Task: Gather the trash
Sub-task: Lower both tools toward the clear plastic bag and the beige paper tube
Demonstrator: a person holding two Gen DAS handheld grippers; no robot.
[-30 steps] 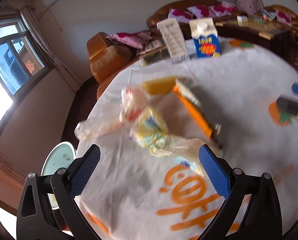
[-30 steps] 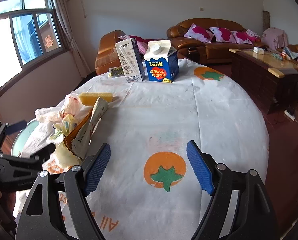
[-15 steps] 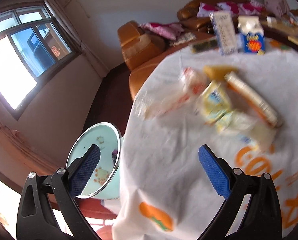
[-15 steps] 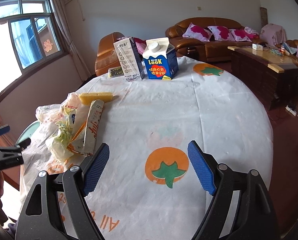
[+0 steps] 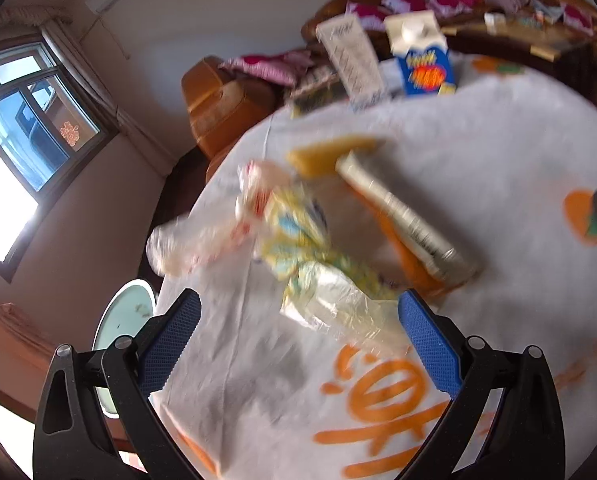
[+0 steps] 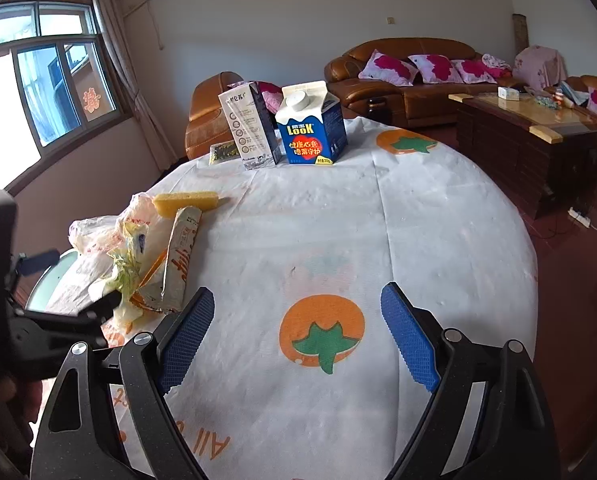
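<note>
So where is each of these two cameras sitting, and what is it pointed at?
Left wrist: sits on the left gripper, looking down at the wrapper pile; its own open blue fingers show.
Right wrist: sits on the right gripper, fingers opening over bare tablecloth; the left gripper shows too.
Shared: pile, blue carton, tablecloth.

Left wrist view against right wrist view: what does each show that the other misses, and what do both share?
Only the left wrist view shows the inside of the pale bin below the table edge, and the orange lettering in full. Only the right wrist view shows the coffee table in full and the power strip on the floor. Both share the wrapper pile, yellow sponge, blue carton and both open claws: left claw, right claw, its jaws opening.
</note>
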